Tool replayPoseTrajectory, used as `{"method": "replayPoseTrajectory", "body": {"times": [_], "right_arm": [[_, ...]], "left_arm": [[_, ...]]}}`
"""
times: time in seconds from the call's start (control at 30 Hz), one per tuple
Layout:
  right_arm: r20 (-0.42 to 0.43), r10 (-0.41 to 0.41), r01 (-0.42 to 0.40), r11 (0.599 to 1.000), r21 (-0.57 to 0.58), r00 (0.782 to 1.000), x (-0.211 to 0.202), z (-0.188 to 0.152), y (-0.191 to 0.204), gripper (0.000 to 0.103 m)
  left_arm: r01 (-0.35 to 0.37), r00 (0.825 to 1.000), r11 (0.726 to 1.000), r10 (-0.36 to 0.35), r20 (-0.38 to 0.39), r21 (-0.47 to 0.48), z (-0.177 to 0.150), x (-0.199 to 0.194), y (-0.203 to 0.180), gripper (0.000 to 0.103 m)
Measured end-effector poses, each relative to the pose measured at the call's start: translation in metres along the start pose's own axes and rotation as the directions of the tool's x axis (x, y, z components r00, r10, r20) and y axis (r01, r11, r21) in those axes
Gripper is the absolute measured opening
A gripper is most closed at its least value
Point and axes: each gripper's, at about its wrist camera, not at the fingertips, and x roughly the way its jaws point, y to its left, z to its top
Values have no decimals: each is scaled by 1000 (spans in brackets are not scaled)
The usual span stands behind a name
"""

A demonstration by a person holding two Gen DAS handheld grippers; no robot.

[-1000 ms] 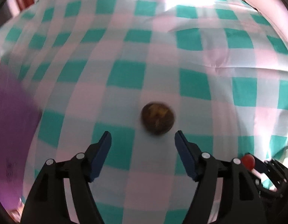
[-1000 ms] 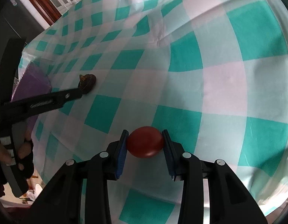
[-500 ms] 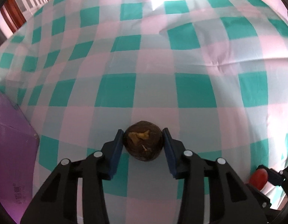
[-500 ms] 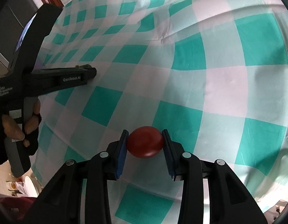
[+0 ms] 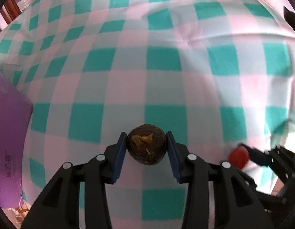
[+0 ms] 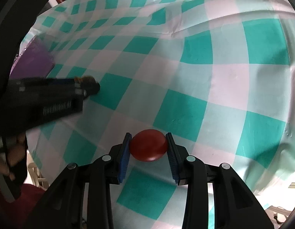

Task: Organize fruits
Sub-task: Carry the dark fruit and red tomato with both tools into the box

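My left gripper (image 5: 147, 146) is shut on a dark brown round fruit (image 5: 146, 145) with yellowish scraps on top, both blue pads pressing its sides just above the checked cloth. My right gripper (image 6: 148, 147) is shut on a smooth red fruit (image 6: 148, 147), held the same way between its pads. In the left wrist view the red fruit (image 5: 238, 156) shows at the lower right in the other gripper. In the right wrist view the brown fruit (image 6: 88, 81) sits at the tip of the blurred left gripper, far left.
A green, white and pink checked tablecloth (image 5: 162, 61) covers the table, with creases toward the right. A purple container (image 5: 8, 143) lies at the left edge, also the purple container (image 6: 35, 60) in the right view. A hand (image 6: 6, 164) holds the left gripper's handle.
The left gripper came down over the brown fruit and shut on it, then moved with it across the cloth. The right gripper kept its hold on the red fruit and barely moved.
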Motion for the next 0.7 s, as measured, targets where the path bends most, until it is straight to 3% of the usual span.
{"method": "replayPoseTrajectory", "body": {"times": [0.23,0.5,0.7], "right_arm": [[-14,14,-16,992,-122,1000,-4,7,27,37],[4,68,-64,965,-253,998,-13,35,82,37],[14,127,-115,939,-323,992,-17,66,141,37]], "left_arm": [[16,1000,1000,-15,20,-16,-18,-24,11,42],[7,995,990,7,97,-144,-34,-64,76,42],[8,979,977,36,203,-215,-40,-109,139,42]]}}
